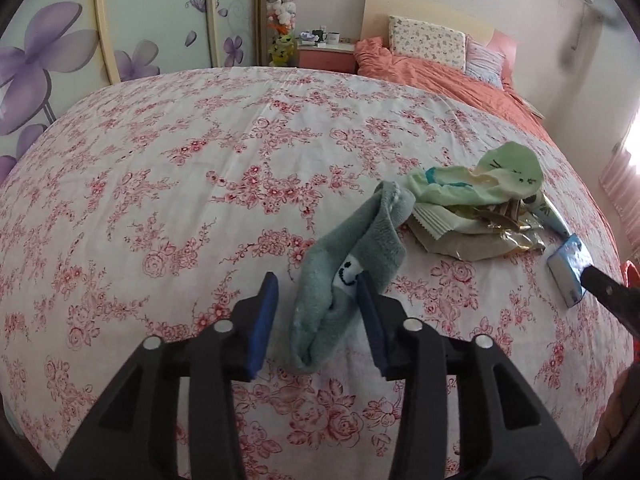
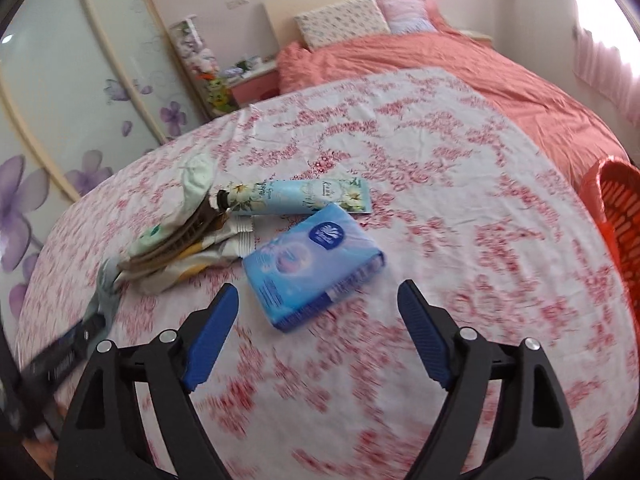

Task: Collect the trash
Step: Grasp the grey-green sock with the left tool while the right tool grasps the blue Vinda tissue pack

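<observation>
A grey-green sock (image 1: 352, 268) with a smiley face lies on the floral bedsheet. My left gripper (image 1: 318, 284) is open, its jaws on either side of the sock's lower part. Behind it lies a pile: a pale green sock (image 1: 504, 172) over empty snack wrappers (image 1: 460, 236). In the right wrist view my right gripper (image 2: 318, 312) is open just in front of a blue tissue pack (image 2: 308, 260). A light blue cream tube (image 2: 296, 196) lies behind the pack, next to the wrappers (image 2: 180, 244). The tissue pack (image 1: 566, 268) also shows at the right in the left wrist view.
An orange plastic basket (image 2: 618, 216) stands off the bed's right edge. A coral duvet (image 2: 500, 80) and pillows (image 1: 428, 42) fill the head of the bed. A wardrobe with purple flowers (image 1: 52, 64) and a nightstand (image 1: 326, 54) stand at the left.
</observation>
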`<move>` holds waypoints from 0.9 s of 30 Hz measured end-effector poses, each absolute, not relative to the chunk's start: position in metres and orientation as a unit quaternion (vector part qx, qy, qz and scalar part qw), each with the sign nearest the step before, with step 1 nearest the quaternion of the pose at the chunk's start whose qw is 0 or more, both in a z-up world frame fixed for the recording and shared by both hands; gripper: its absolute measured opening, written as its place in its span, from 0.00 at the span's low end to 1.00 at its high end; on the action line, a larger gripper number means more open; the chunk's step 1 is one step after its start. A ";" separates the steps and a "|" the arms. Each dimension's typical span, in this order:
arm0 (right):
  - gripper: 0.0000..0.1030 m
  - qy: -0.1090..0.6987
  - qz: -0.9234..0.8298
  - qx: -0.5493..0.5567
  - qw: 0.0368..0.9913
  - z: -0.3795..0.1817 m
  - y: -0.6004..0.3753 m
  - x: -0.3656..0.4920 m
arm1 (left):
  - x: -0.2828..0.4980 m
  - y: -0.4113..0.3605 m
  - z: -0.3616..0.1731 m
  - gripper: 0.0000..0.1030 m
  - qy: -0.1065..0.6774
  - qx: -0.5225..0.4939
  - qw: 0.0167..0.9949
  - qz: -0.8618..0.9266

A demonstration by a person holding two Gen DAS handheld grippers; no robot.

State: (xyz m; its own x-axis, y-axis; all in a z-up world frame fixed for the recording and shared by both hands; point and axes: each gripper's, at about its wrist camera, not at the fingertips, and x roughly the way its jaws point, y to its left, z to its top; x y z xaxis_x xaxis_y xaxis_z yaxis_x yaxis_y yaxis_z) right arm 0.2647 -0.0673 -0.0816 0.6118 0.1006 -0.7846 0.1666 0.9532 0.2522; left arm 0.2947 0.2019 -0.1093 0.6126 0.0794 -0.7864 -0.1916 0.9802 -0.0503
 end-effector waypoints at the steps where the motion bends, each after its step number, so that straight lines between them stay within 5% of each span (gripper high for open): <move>1: 0.79 0.445 -0.033 0.150 0.882 -0.084 -0.063 0.270 | 0.294 0.200 -0.110 0.43 0.432 -0.058 0.897 0.074; 9: 0.79 0.437 -0.085 0.129 0.886 -0.090 -0.047 0.286 | 0.295 0.201 -0.110 0.45 0.432 -0.063 0.897 0.070; 21: 0.47 0.437 -0.033 0.060 0.897 -0.089 -0.097 0.249 | 0.296 0.200 -0.111 0.47 0.433 -0.061 0.897 0.068; 25: 0.53 0.440 -0.020 0.082 0.894 -0.088 -0.114 0.244 | 0.298 0.197 -0.111 0.50 0.435 -0.055 0.896 0.066; 27: 0.68 0.441 -0.017 0.106 0.891 -0.087 -0.115 0.247 | 0.300 0.197 -0.110 0.52 0.438 -0.062 0.895 0.061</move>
State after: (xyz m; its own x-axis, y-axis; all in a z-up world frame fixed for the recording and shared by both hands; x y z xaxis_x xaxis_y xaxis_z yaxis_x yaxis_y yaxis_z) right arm 0.2467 -0.1153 -0.0868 0.6103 0.0629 -0.7897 0.1239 0.9770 0.1735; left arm 0.2997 0.1966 -0.1101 0.6088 0.0545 -0.7915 -0.1626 0.9850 -0.0573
